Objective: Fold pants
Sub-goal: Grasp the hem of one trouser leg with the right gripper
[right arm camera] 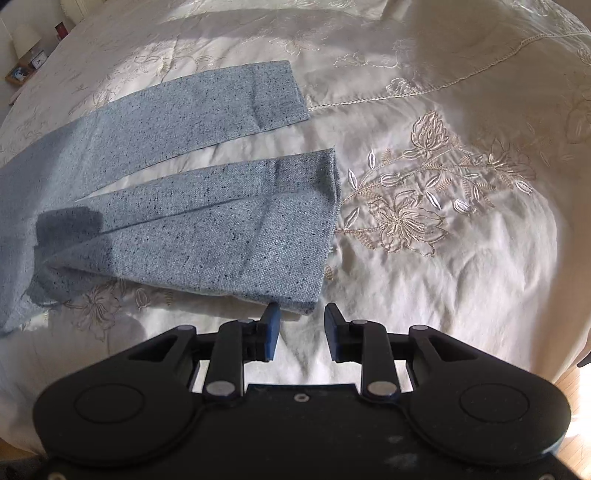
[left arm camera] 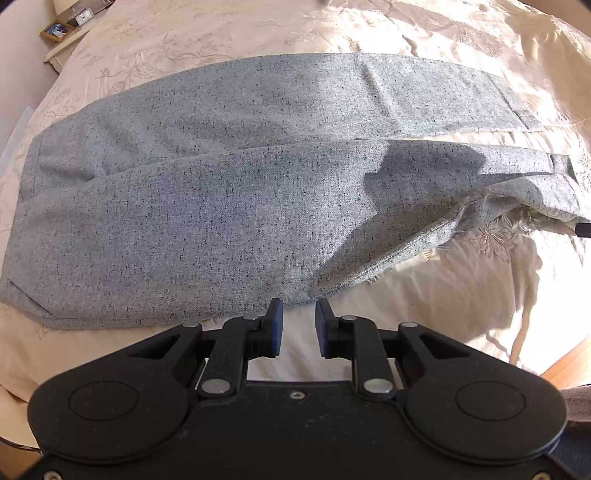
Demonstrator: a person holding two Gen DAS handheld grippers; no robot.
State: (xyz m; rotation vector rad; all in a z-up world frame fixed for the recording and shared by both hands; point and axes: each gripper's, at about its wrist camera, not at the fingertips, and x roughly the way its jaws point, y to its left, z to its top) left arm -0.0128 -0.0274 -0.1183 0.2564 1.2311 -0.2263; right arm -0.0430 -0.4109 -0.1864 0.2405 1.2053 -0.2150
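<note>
Left hand-held gripper (left arm camera: 298,308) sits lowest in the left wrist view, jaws parted with a clear gap, nothing between the blue pads (left arm camera: 275,326). Tips hover just short of the near edge of the grey speckled pants (left arm camera: 192,206), right by the spot where the near leg's edge lifts and wrinkles.

Pants lie spread flat across the bed, on a cream embroidered bedspread (left arm camera: 461,302). Waist end is to the left in the left wrist view, both legs run to the right, side by side. Far leg (left arm camera: 332,96) lies flat; near leg (left arm camera: 461,173) is rumpled along its lower edge, partly raised off the bedspread. A gripper-shaped shadow falls on the near leg.

Right hand-held gripper (right arm camera: 302,309) is also open, pads (right arm camera: 271,334) apart, gripping nothing. Its left fingertip is just at the near corner of the near leg's hem (right arm camera: 317,236); cannot tell if it touches. In this view the two leg ends are apart, with a strip of bedspread (right arm camera: 461,295) showing between them; the far leg's hem (right arm camera: 291,92) lies flat further back. Embroidered flower (right arm camera: 406,218) sits just right of the near hem.

Nightstand with a framed picture (left arm camera: 56,30) and a small clock (left arm camera: 84,15) is at the far left corner.
</note>
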